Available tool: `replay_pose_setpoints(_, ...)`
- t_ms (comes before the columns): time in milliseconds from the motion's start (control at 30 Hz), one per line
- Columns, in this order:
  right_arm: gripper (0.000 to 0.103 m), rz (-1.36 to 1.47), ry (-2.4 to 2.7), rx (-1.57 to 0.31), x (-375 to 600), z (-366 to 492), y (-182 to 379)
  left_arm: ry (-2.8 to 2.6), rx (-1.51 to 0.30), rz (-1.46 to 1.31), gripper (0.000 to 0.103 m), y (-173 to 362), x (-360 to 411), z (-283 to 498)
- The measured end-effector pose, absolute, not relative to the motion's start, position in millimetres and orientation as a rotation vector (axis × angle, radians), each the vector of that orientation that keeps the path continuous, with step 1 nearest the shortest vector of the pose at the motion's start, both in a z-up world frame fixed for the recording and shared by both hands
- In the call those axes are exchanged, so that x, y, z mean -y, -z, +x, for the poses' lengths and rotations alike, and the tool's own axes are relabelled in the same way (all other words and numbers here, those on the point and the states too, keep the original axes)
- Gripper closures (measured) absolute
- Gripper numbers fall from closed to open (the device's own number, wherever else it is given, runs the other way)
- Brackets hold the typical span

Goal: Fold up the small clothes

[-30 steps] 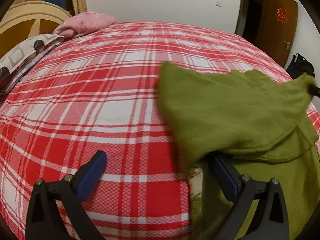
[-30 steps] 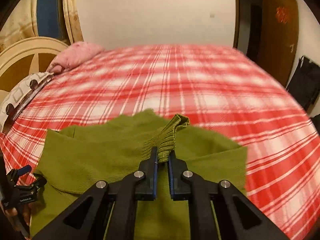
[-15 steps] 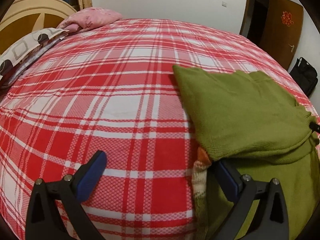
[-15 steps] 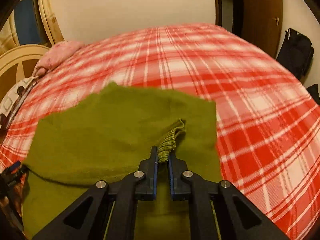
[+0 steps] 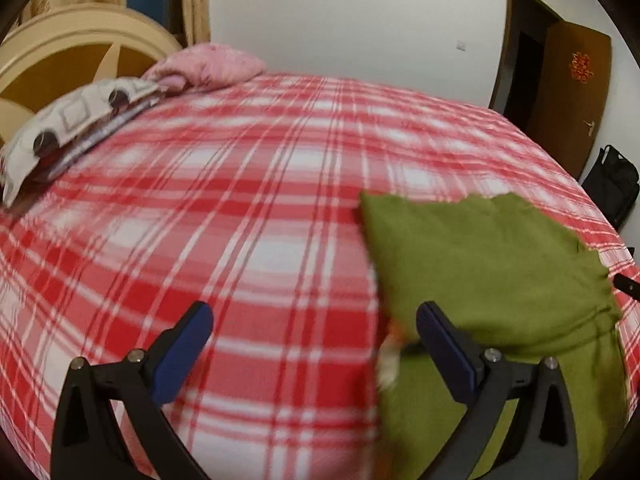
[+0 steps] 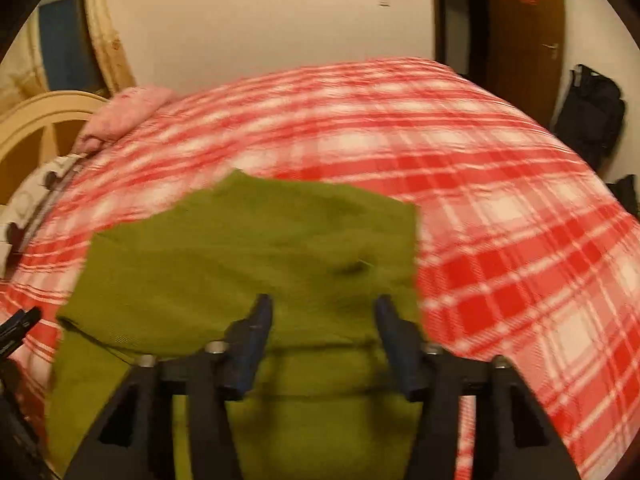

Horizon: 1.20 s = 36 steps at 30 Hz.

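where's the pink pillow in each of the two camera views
Left wrist view: the pink fabric pillow lies upper left of centre, at the bed's far edge by the headboard.
Right wrist view: it lies at the far left, upper half.
Shared landmark: the brown wooden door, upper right in both.

An olive-green knit garment (image 6: 256, 264) lies flat on the red-and-white plaid bed (image 6: 500, 208), its upper layer folded over the lower, edges slightly uneven.

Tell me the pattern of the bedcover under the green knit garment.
Red-and-white plaid bedcover, clearest in the left wrist view.
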State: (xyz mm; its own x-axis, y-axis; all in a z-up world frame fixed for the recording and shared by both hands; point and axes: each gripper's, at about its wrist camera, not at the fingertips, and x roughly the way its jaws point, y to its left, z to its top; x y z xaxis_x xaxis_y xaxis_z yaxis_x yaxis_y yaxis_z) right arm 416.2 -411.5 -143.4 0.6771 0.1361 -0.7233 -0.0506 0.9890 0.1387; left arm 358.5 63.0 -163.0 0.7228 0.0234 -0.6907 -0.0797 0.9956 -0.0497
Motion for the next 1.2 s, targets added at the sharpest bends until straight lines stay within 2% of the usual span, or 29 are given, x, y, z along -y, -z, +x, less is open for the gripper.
replay_pose_setpoints(267,0.047,0.052,-0.164,-0.941,350,444,179,-0.124,-0.881,0.156,0.000,203,-36,392)
replay_pose_setpoints(500,0.047,-0.066,-0.132,-0.897,341,422,191,-0.077,-0.879,0.079,0.000,210,-49,383)
replay_pose_setpoints(767,0.047,-0.075,-0.221,-0.882,282,435,162,-0.053,-0.895,0.017,0.000,213,-54,384)
replay_pose_setpoints(967,0.047,-0.123,-0.287,-0.952,237,437,192,-0.053,-0.898,-0.019,0.000,213,-61,382)
replay_pose_setpoints(1200,0.047,-0.144,-0.309,-0.899,250,411,197,-0.053,-0.896,-0.019,0.000,213,-61,381)
